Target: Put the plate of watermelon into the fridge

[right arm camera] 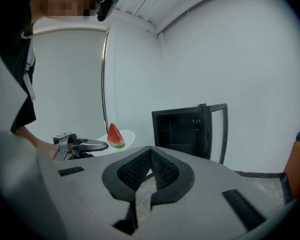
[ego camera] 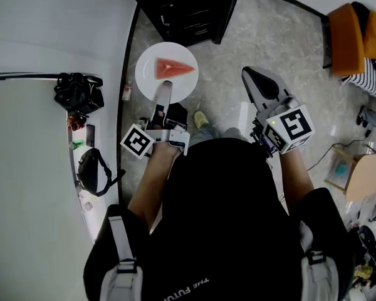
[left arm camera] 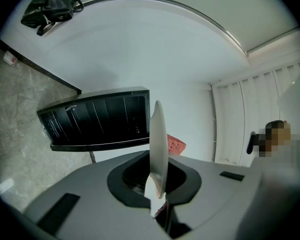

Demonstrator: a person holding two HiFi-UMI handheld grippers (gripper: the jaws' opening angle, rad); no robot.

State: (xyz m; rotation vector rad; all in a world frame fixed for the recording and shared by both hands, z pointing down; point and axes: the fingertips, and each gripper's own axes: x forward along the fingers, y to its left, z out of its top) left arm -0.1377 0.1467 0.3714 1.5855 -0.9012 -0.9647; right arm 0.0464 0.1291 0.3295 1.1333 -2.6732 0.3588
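A white plate [ego camera: 151, 79] carries a red watermelon wedge [ego camera: 173, 68]. My left gripper [ego camera: 165, 90] is shut on the plate's near rim and holds it out over the marble floor. In the left gripper view the plate [left arm camera: 158, 144] stands edge-on between the jaws, with the watermelon [left arm camera: 176, 144] behind it. The black fridge [ego camera: 185, 5] lies just beyond, its door open; the left gripper view shows its dark inside [left arm camera: 97, 119]. My right gripper [ego camera: 255, 79] hangs to the right, shut with nothing in it. The right gripper view shows the plate [right arm camera: 125, 136], the wedge [right arm camera: 114, 135] and the open fridge [right arm camera: 182, 129].
A white counter [ego camera: 25, 168] runs along the left with a black bag [ego camera: 79, 92] and a black pouch [ego camera: 93, 169] on it. A small bottle [ego camera: 126, 93] stands on the floor by the wall. An orange chair [ego camera: 354, 33] and a cardboard box [ego camera: 366, 175] sit at the right.
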